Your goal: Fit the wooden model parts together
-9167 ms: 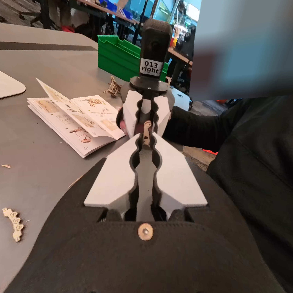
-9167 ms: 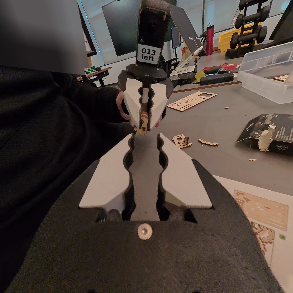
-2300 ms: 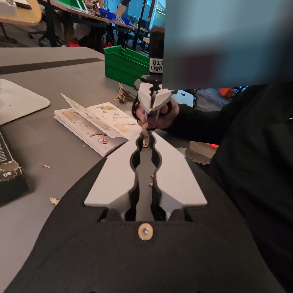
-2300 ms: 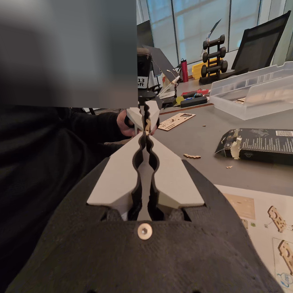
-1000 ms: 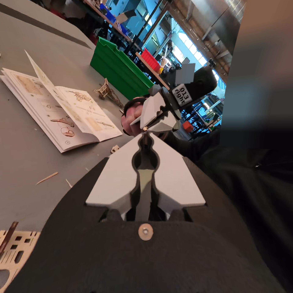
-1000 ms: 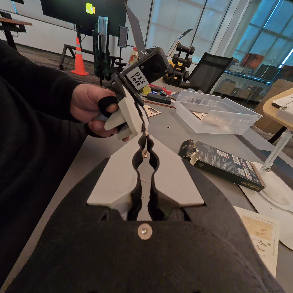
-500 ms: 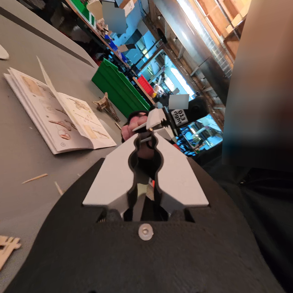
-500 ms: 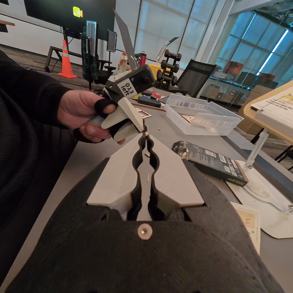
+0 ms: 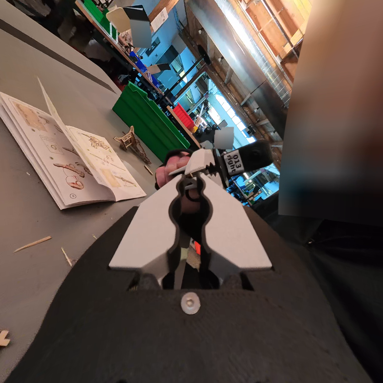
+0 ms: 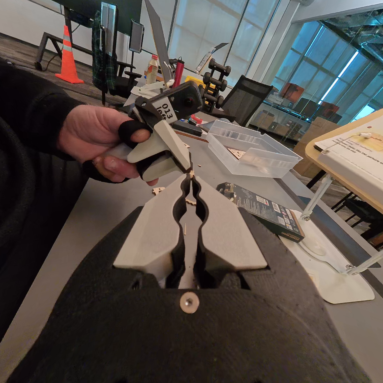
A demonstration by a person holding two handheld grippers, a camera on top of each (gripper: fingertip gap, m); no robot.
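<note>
The wooden part point(image 10: 191, 174) sits pinched at the point where the two claw tips meet, above the counter point(image 10: 107, 207). Only a small pale sliver shows in either view, so its shape and long axis cannot be determined.

Left claw point(image 9: 190, 179): tips nearly together at the part, a gap open behind them; whether it grips cannot be told. Seen from the right wrist view, it angles down toward the part, held by a hand point(image 10: 97, 141).

Right claw point(image 10: 190, 178): tips closed on the part. It carries a white label with writing, as does the left.

On the counter lie an open booklet point(image 9: 68, 153), a small wooden assembly point(image 9: 132, 143), a green bin point(image 9: 149, 122), a dark box point(image 10: 261, 209), a clear tray point(image 10: 248, 151) and wood splinters point(image 9: 33, 244). Blurred patches cover part of the left wrist view.
</note>
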